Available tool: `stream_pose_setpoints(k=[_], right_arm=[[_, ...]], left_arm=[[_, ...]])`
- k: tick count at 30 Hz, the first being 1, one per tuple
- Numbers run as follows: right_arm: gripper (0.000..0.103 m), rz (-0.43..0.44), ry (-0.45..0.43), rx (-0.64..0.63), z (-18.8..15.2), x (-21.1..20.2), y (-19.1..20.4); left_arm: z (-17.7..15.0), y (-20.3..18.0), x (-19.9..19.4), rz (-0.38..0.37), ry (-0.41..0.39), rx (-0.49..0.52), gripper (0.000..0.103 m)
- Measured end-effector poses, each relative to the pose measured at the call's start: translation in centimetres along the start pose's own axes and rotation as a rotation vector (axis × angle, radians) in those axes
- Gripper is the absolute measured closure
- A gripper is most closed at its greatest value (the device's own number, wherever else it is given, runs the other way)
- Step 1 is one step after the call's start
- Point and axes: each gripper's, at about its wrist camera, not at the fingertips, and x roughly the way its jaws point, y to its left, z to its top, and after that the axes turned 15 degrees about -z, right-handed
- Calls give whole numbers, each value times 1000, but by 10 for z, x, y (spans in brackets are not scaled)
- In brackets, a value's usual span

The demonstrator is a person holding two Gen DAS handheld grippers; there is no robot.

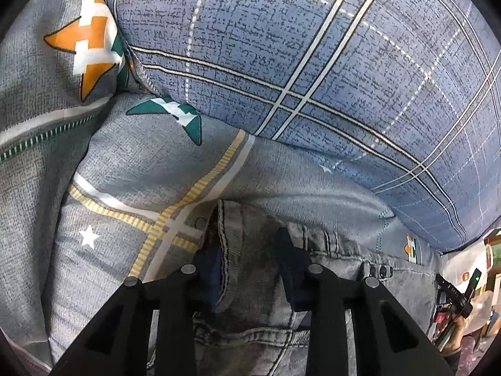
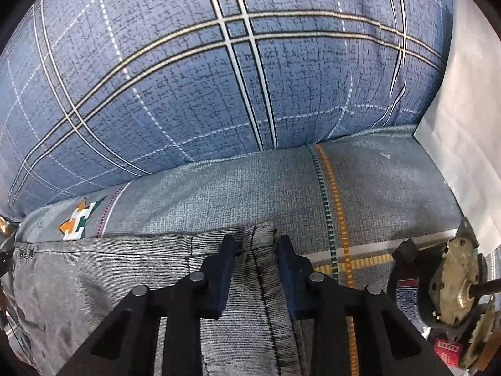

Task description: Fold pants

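Observation:
Grey denim pants (image 1: 250, 319) lie on a grey patterned bed sheet (image 1: 125, 169). My left gripper (image 1: 247, 250) is closed on the pants' waistband near the fly, with a fold of denim between its fingers. My right gripper (image 2: 255, 250) is closed on a bunched seam of the pants (image 2: 125, 282) at their far edge. The pants also spread to the left in the right wrist view. The other hand's gripper (image 1: 454, 288) shows at the right edge of the left wrist view.
A big blue plaid pillow (image 1: 313, 62) fills the far side, also in the right wrist view (image 2: 203, 78). A white sheet of paper (image 2: 463, 109) stands at the right. A small motor (image 2: 451, 285) and red box (image 2: 447, 354) lie at the bed's right edge.

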Motion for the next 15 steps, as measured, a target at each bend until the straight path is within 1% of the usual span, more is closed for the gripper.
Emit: stream_pose_setpoints(k=[1,2,3,4,6,10,11,13,15], right_arm=[[71,1,3,6,-1,2,0],[71,0,-2,7,1,5,0],[76,-2,-3,6,2,5,0],[84,-2,-3,6,2,4,0],[87,-3,-12,2,3,-2,1],[88,15,-51,33,1,-32,-10],[88,30,-67,45,0,-41,-12],[88,49,-104,71,-4,-61,-19],[88,72,-140,96,-9,-83,-27]], left_arm=[[2,-1,2,11,0,6,81],[3,-3,2,24,0,15,95],[5,-6,8,48,9,23,101],[6,-7,9,52,7,21,101],[6,-13,7,53,-16,28,101],[0,-28,-17,5,-66,54,101],[-2,-33,-28,-12,-87,62,101],[-8,-43,-55,-71,-131,74,101],[-17,-51,-77,-103,-161,94,101]])
